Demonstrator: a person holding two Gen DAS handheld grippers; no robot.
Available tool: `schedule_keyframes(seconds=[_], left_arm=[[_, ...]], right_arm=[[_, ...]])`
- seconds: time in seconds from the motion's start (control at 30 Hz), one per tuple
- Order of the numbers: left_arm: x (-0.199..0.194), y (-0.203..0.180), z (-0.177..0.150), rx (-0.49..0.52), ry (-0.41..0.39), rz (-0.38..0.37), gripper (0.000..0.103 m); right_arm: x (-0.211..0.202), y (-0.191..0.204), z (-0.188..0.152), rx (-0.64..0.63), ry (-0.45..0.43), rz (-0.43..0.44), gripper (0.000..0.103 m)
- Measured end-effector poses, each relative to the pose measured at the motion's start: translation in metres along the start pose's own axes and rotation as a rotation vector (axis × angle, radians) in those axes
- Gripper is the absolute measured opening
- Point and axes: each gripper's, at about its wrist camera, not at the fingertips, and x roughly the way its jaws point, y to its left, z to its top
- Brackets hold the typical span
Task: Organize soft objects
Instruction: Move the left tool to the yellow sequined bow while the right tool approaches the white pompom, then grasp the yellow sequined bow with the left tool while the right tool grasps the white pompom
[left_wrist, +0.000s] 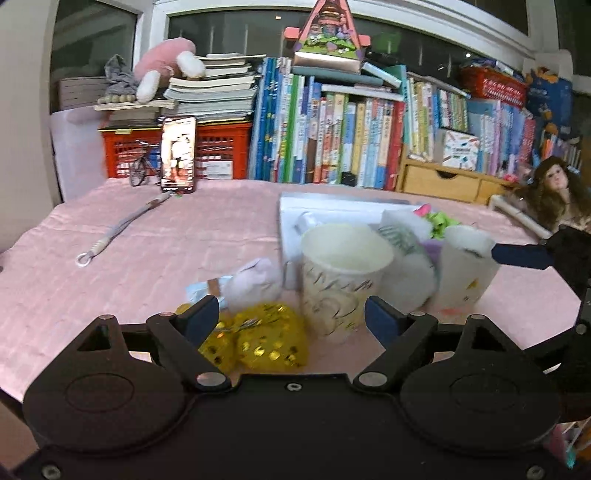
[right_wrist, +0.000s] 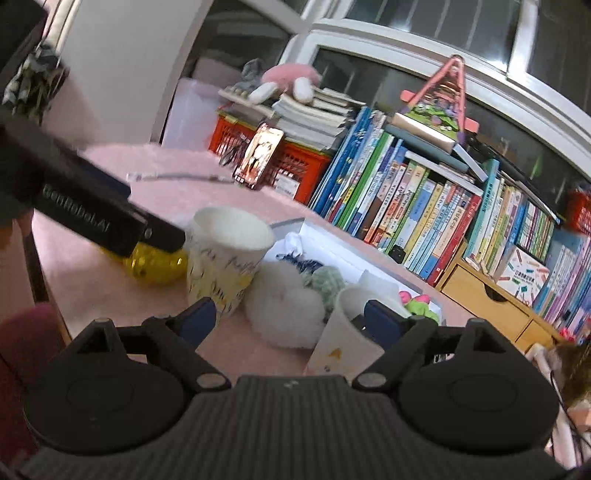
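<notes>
While both hand-held grippers hang low over the pink worktop, each stands wide with nothing between its blue pads. The left hand-held gripper faces a gold sequin toy lying on the cloth just before its left finger, with a pale fluffy toy beside and behind that. A tall cup stands upright just right of the gold toy, and a second cup stands further right; one pad of the right hand-held gripper shows at that cup's rim in the left wrist view, though whether it touches is unclear. Between the two cups sits a white fluffy toy, touching or nearly touching both. Behind them lies a shallow white box holding more soft things: a green checked one, a dark blue and white one and a bright green one. In the right wrist view the second cup lies close under the right finger. A phone stands propped against a red crate at the worktop's far edge, a cord lies in front of it, and books line the back.
</notes>
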Motion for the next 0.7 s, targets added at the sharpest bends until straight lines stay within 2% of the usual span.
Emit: schedule_keyframes(seconds=[0.13,0.3,0.37,0.7], left_arm=[[0.004,0.003,-0.01,-0.023,0.002,0.025,0.085],[0.008,0.011,-0.021,-0.089,-0.015,0.042,0.085],[0.009,0.013,-0.025,-0.105,-0.029,0.056,0.085],[0.017,0.015,-0.036,-0.078,-0.084,0.132,0.086]], right_arm=[[0.006,0.014,-0.006,-0.053,0.008,-0.024,0.092],[0.015,0.021,-0.004,-0.094,-0.001,-0.101,0.091],[0.019,0.021,-0.003,-0.099,0.001,-0.099,0.091],[0.032,0.037,-0.002,-0.239,-0.018,-0.117,0.088]])
